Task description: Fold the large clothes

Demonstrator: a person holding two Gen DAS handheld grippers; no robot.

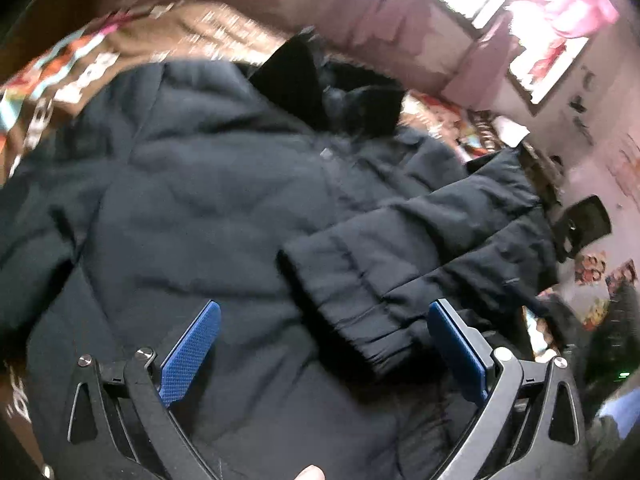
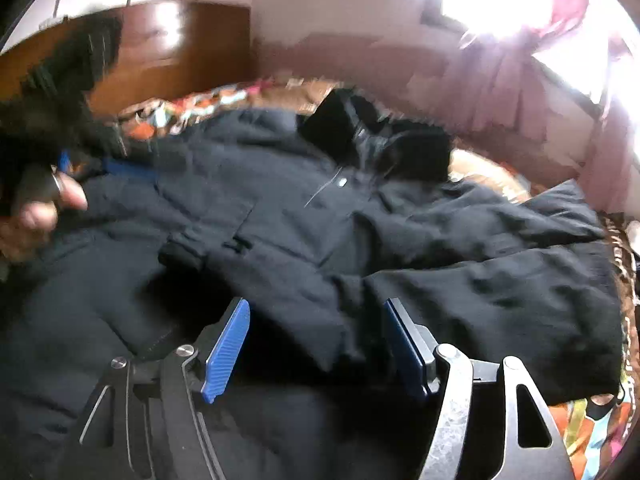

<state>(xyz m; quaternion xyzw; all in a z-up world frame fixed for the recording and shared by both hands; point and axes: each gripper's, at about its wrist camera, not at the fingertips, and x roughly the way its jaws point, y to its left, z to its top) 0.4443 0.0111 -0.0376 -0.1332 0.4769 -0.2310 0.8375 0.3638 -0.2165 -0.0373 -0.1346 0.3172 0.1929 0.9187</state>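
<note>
Dark padded jacket (image 1: 208, 200) is lying spread across a bed, its front facing up, taking up most of both wrist views. Its black hood (image 1: 320, 80) is resting at the far end, toward the wall, and one sleeve (image 1: 400, 256) is lying folded across the body of the garment, its ribbed cuff pointing toward the near edge. In the right wrist view the same jacket (image 2: 280, 216) is showing a chest pocket flap and a small pale snap below the collar. Under it, a patterned bedspread (image 1: 60, 76) in brown, orange and teal is peeking out around the edges. The left tool (image 1: 324, 344) is hovering just above the jacket with its blue pads standing wide apart and gripping nothing, the sleeve cuff lying in the gap between them. The right tool (image 2: 316, 344) is also standing released, its pads apart over a dark fold of fabric without pinching it. At the left edge of the right wrist view, the person's left hand (image 2: 36, 216) is showing, blurred. A wooden headboard (image 2: 168, 40) is standing behind the bed, and a bright window with pink curtains (image 1: 552, 4) is glowing beyond.
</note>
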